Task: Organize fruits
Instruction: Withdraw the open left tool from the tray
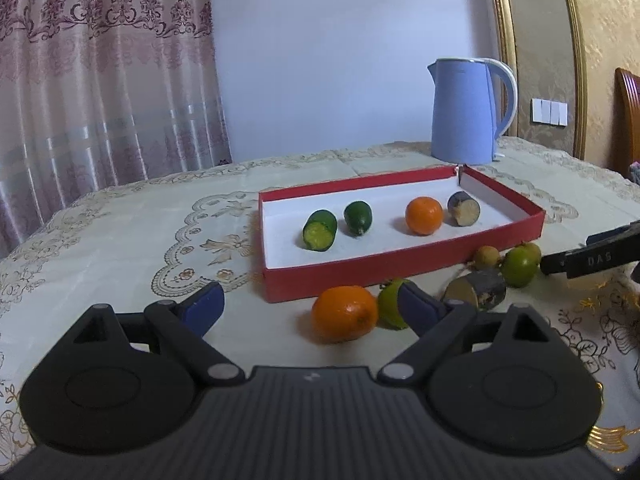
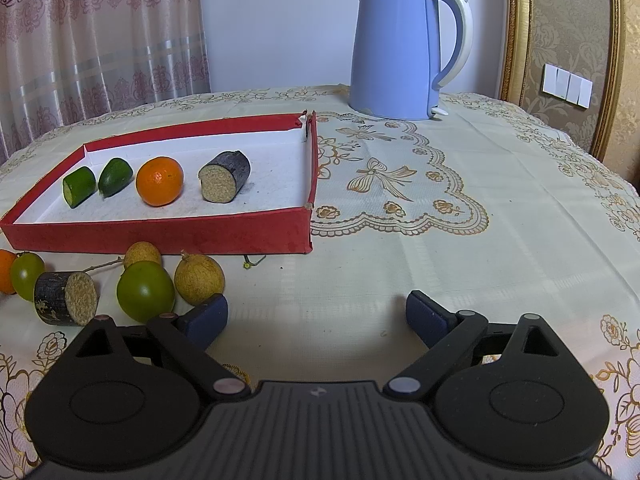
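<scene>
The desk point(image 2: 460, 240) under its embroidered cloth runs past every edge of both views, and the black body of each tool hides its near part. The blue electric kettle point(image 2: 394, 48) stands behind the red tray point(image 2: 160, 236). In the tray lie 4 pieces in a row: a cut cucumber piece point(image 2: 79, 186), a second cucumber piece point(image 2: 115, 177), a tangerine point(image 2: 159, 180) and a dark sugarcane section point(image 2: 225, 176).

In front of the tray, on the cloth, a second tangerine point(image 1: 345, 313) lies whole in the left view but cut off at the right view's edge. Beside it, a green fruit point(image 1: 390, 306) is half hidden by one blue pad. Another sugarcane section point(image 2: 66, 298), a larger green fruit point(image 2: 145, 290) and 2 longans point(image 2: 199, 279) cluster there.

The left hand-held gripper point(image 1: 310, 306) stands wide apart, released, with the tangerine near its gap, seemingly untouched. The right hand-held gripper point(image 2: 316, 314) is spread wide over bare cloth, grasping nothing.
</scene>
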Action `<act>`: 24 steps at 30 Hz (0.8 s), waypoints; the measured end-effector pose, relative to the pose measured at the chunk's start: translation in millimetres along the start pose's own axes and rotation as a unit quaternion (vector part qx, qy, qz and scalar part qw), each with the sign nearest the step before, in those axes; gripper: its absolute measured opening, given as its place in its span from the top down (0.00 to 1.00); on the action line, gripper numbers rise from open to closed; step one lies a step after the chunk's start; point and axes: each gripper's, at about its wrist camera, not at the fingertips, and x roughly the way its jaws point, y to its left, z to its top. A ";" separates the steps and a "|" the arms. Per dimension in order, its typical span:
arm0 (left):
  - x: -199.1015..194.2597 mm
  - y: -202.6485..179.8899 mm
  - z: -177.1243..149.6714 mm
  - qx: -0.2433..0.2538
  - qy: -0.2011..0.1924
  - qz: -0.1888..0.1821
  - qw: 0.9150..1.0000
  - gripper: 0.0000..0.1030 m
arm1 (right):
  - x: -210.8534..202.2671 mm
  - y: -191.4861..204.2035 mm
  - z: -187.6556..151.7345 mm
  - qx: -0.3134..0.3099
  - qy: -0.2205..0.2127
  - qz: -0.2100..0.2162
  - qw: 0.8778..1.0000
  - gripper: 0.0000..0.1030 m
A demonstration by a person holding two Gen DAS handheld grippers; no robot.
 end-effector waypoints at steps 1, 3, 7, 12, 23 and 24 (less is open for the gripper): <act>1.5 0.0 0.1 -0.002 0.002 -0.001 1.000 0.10 | 0.1 0.1 0.1 0.000 0.000 0.000 1.000 0.06; 5.0 0.1 0.3 -0.007 0.009 0.000 1.000 0.10 | 0.1 0.1 0.1 0.000 0.000 0.000 1.000 0.06; 11.6 0.1 -0.5 -0.016 0.021 -0.001 1.000 0.10 | 0.0 0.0 0.1 0.000 0.000 0.000 1.000 0.06; 18.2 -0.5 -0.4 -0.022 0.029 0.005 0.999 0.11 | 0.1 0.1 0.2 0.000 0.000 0.000 1.000 0.06; 27.5 -4.1 1.1 -0.020 0.040 0.005 0.999 0.11 | 0.2 0.1 0.3 0.000 0.000 0.000 1.000 0.06; 28.3 -4.7 1.4 -0.019 0.040 0.005 0.999 0.11 | 0.2 0.1 0.3 0.000 0.000 0.000 1.000 0.06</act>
